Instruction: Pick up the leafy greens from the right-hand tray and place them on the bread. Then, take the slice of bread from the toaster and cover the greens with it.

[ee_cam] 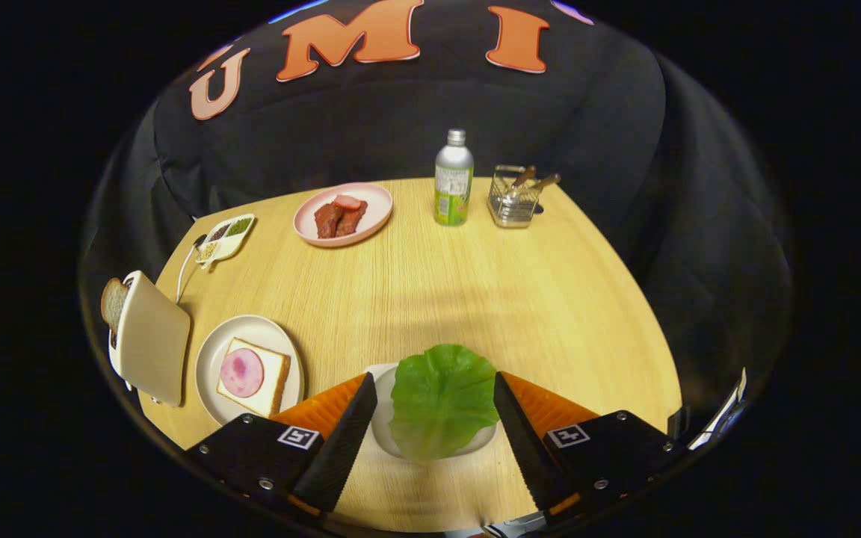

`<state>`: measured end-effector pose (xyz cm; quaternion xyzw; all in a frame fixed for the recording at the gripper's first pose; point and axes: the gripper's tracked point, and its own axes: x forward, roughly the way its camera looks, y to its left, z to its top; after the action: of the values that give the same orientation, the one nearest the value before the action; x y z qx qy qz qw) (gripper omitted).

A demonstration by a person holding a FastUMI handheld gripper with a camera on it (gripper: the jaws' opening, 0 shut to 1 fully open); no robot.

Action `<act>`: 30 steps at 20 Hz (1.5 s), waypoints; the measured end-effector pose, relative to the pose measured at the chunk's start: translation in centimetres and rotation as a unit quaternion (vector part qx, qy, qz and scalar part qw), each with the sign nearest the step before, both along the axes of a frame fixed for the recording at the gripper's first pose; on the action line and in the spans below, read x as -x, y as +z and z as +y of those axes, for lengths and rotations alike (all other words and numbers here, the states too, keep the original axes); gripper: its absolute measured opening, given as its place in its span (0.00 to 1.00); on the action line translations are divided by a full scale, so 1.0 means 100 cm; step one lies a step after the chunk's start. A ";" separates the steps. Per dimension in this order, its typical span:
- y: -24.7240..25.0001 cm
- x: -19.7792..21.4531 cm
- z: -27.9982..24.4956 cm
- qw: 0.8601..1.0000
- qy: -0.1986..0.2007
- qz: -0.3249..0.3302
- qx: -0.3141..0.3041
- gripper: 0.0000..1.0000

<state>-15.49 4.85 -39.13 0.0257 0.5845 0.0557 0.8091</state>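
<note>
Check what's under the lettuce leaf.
A white tray lies under the lettuce leaf; its rim shows around the leaf. Whatever else it holds is covered. The gripper is open, fingers flanking the leaf.

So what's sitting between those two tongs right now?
In the gripper view, a green lettuce leaf lies on a small white tray between the open tongs. Neither finger touches it yet.
</note>
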 end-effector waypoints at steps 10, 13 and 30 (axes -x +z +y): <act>-0.066 0.041 0.002 0.991 -0.026 0.133 -0.009 0.87; -0.080 0.044 -0.001 0.988 -0.030 0.151 0.008 0.84; -0.085 0.038 -0.001 0.985 -0.063 0.160 0.000 0.06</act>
<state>-19.29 4.80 -47.65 0.0706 0.7036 0.0000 0.7071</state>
